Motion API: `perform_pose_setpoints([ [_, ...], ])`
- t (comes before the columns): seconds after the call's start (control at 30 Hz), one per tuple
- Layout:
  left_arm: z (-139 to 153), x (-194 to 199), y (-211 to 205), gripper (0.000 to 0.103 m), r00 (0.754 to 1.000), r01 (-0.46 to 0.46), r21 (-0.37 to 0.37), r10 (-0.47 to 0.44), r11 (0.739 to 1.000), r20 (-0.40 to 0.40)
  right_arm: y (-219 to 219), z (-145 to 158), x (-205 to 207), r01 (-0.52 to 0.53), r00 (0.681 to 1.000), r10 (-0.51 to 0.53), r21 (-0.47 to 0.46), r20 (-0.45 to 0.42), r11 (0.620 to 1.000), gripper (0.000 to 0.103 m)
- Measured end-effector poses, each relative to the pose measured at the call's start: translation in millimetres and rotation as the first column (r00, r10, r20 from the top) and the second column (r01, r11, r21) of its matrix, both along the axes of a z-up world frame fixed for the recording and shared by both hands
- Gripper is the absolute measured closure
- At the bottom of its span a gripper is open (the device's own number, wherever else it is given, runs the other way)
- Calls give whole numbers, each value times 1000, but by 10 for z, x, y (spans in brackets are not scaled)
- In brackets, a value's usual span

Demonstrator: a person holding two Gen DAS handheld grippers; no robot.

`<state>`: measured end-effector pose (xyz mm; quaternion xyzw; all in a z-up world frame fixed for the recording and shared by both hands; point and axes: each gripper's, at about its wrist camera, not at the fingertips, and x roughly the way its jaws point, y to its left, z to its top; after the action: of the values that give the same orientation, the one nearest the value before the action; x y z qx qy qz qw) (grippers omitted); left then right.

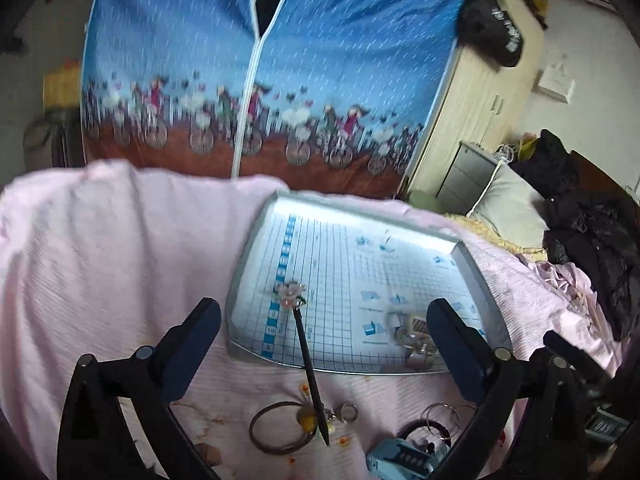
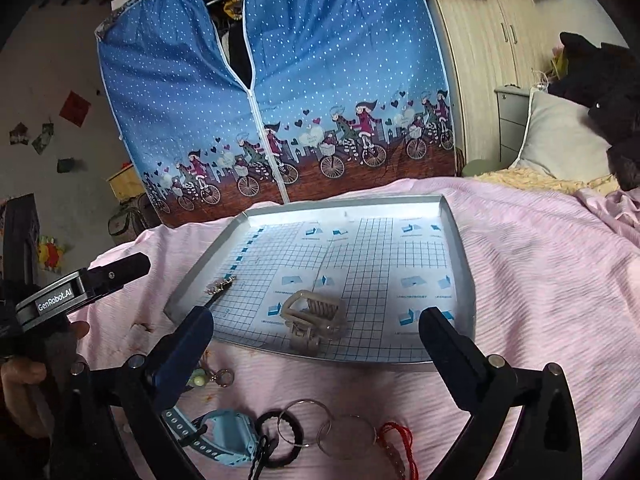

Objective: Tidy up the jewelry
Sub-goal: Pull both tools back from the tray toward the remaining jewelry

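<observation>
Both grippers, left and right, spread wide, empty. Hair stick straddles tray rim at 6 o'clock; claw clip already inside; rings await on bed.

Room's a bit of a mess tbh. Pink bedspread covers the bed, with a big blue fabric wardrobe with a cyclist print at the far side, zip partly open. Right of it stands a pale wooden cabinet, plus a grey pillow and dark clothes dumped far right.
</observation>
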<state>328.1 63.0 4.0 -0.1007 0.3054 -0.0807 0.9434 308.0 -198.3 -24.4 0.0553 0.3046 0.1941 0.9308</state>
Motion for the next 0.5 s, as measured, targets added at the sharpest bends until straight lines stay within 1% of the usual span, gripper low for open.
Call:
perform_pose_setpoints([
  [0.1, 135, -386, -87, 2, 997, -5, 26, 3, 1000, 82, -69, 178, -254, -11, 999, 12, -17, 53, 1000, 0],
  [0.2, 219, -758, -126, 2, 990, -8, 48, 2, 999, 138, -129, 349, -505, -19, 995, 22, -27, 100, 999, 0],
  [0.27, 253, -969, -143, 2, 989, -7, 58, -1, 998, 150, -170, 444, -690, -26, 992, 29, -25, 126, 999, 0],
  [0.4, 269, -1411, -183, 2, 988, 0, 78, -12, 997, 151, -191, 568, -1077, -32, 985, 36, -26, 170, 999, 0],
  [0.5, 238, -1736, -195, 2, 987, 8, 71, -19, 997, 159, -211, 610, -1372, -37, 979, 42, -28, 198, 999, 0],
])
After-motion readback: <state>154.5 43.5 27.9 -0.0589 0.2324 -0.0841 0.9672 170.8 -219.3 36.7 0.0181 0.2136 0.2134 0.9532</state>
